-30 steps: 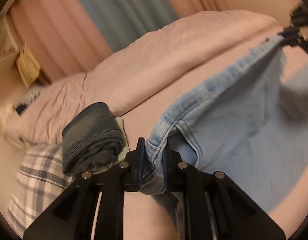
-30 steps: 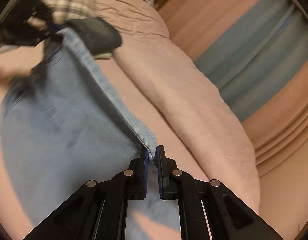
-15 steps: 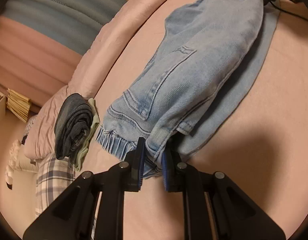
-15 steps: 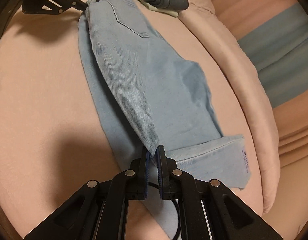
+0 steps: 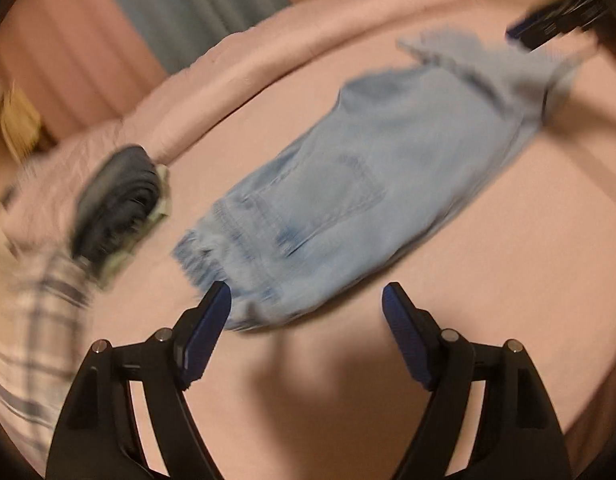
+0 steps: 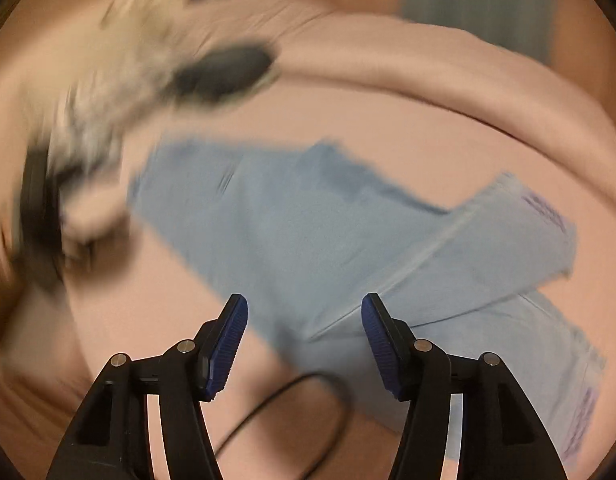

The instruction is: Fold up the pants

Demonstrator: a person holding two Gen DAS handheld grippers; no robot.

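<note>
Both tongs have just been opening and hold nothing. The left gripper [image 5: 306, 300] stands wide at 6 o'clock, its jaws apart from the light blue jeans [image 5: 372, 184], which lie folded on the pink bed [image 5: 488, 280]. The right gripper [image 6: 304, 312] is half wide above the jeans' legs. Dark folded pants [image 5: 116, 200] lie at 9 o'clock.

Place: a home bedroom
Bed: pink sheet [image 5: 488, 248] across the whole surface; rolled pink duvet [image 5: 268, 60] along the far edge
Pillow: plaid [image 5: 40, 320], at the bed's head
Curtains: pink [image 5: 68, 48] and blue-grey [image 5: 196, 4], hanging behind the bed
Laundry: jeans [image 5: 368, 184] spread on the sheet; dark folded clothes [image 5: 116, 204] near the pillow
</note>
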